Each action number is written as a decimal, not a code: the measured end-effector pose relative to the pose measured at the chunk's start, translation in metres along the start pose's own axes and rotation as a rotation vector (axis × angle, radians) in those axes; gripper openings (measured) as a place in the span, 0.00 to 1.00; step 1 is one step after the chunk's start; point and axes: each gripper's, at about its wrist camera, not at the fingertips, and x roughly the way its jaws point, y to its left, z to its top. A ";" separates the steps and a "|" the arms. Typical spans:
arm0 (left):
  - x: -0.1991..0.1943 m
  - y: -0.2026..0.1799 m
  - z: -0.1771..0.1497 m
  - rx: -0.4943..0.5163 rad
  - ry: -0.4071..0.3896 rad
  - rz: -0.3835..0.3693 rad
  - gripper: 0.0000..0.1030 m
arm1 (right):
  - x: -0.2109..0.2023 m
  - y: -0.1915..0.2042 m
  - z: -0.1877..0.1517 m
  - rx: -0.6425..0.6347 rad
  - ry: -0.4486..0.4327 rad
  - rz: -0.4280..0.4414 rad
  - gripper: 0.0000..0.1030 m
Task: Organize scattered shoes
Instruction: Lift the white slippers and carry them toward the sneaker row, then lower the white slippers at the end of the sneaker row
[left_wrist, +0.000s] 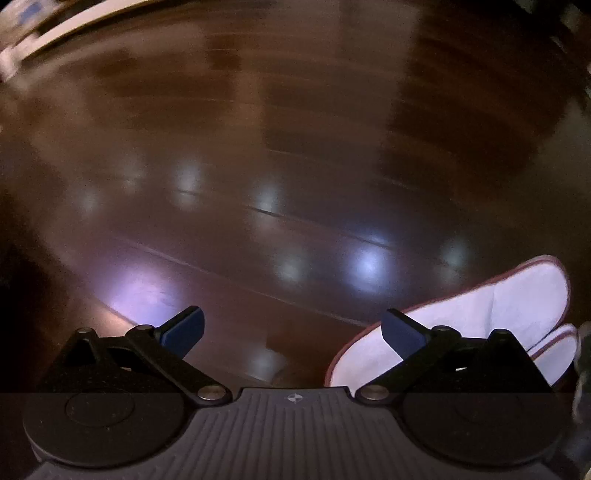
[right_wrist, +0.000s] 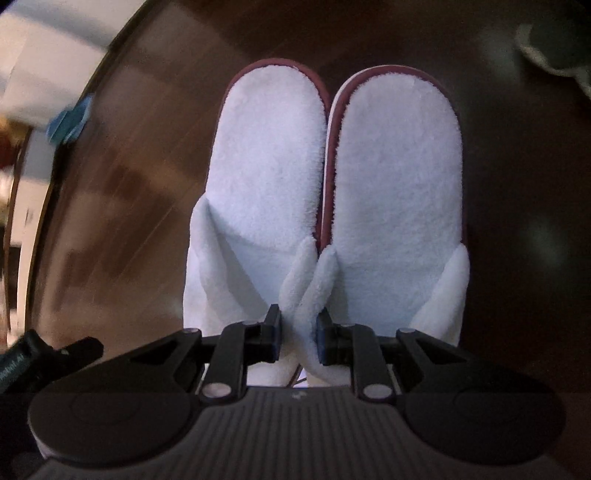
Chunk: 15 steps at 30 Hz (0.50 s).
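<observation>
Right gripper (right_wrist: 297, 334) sits nearest the lens in the right wrist view, jaws drawn narrow and pinching the inner upper edges of two white slippers where the two meet; dark blue pads press the fluffy fabric from both sides. Gripper points forward along the slippers, level with them, heels pointing away from the camera. Left slipper (right_wrist: 266, 170) and right slipper (right_wrist: 397, 177) lie side by side, touching along their inner edges, soles' maroon trim visible around the heels, both over the dark wood floor (right_wrist: 129, 184); cannot tell if they rest on it or hang just above. Blurred pale shoe-like object (right_wrist: 554, 48) sits well apart from the slippers at the upper right, too smeared to identify. Small blue item (right_wrist: 72, 120) lies near the floor's edge, left of the slippers, unclear what. Left gripper (left_wrist: 293, 334) is spread wide, holding nothing, blue fingertips (left_wrist: 184, 332) far apart, aimed out over bare glossy floor (left_wrist: 258, 166) with light reflections. In that view the same slipper pair (left_wrist: 480, 314) shows just beside and partly behind the right-hand finger, at the frame's lower right. Picture is motion-blurred.
</observation>
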 end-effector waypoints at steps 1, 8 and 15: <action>0.001 -0.011 -0.004 0.028 0.003 -0.017 1.00 | -0.002 -0.010 -0.002 0.017 -0.015 -0.008 0.19; -0.001 -0.094 -0.047 0.234 0.003 -0.166 1.00 | -0.050 -0.086 -0.013 0.142 -0.094 -0.064 0.20; -0.009 -0.151 -0.099 0.358 0.009 -0.246 1.00 | -0.112 -0.167 -0.050 0.272 -0.160 -0.116 0.20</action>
